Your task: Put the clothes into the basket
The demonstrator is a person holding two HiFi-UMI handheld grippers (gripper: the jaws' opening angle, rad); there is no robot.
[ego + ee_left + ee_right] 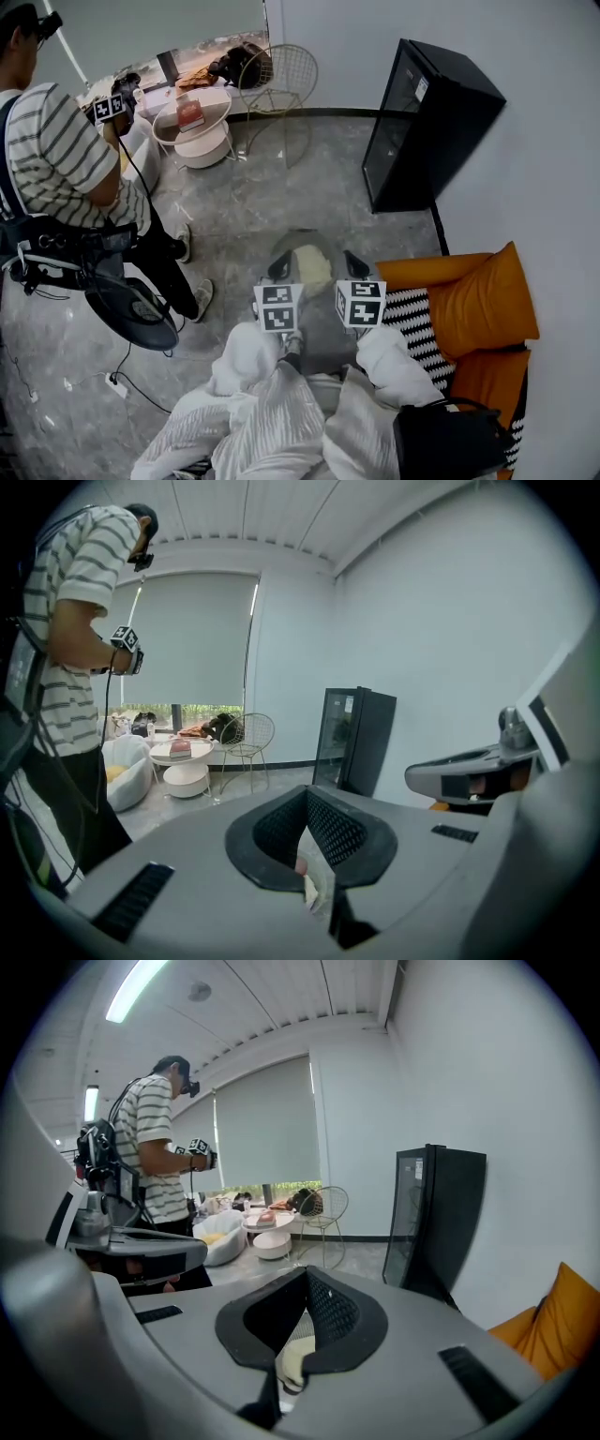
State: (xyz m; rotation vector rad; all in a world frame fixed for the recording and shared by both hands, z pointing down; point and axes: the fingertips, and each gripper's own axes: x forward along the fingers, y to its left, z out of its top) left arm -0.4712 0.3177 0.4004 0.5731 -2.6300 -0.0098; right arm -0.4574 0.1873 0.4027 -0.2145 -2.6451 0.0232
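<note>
Nearer than the orange cushion (480, 302) sits a black bin (450, 439), possibly the basket, with nothing visibly inside, while to the cushion's left the left gripper (314, 874) and right gripper (291, 1363) both pinch a pale garment (314, 269), so loading looks not yet done.

The grey marble floor (281, 197) is being looked down on steeply from head height. Both gripper views are being taken from just behind their own jaws, aimed nearly level across the room. The tall black glass-fronted cabinet (431, 122) (356, 738) (441, 1222), round white side table (216, 109) (201, 753) and gold wire chair (281, 75) (248, 733) (324, 1206) are being shared by all three views.
</note>
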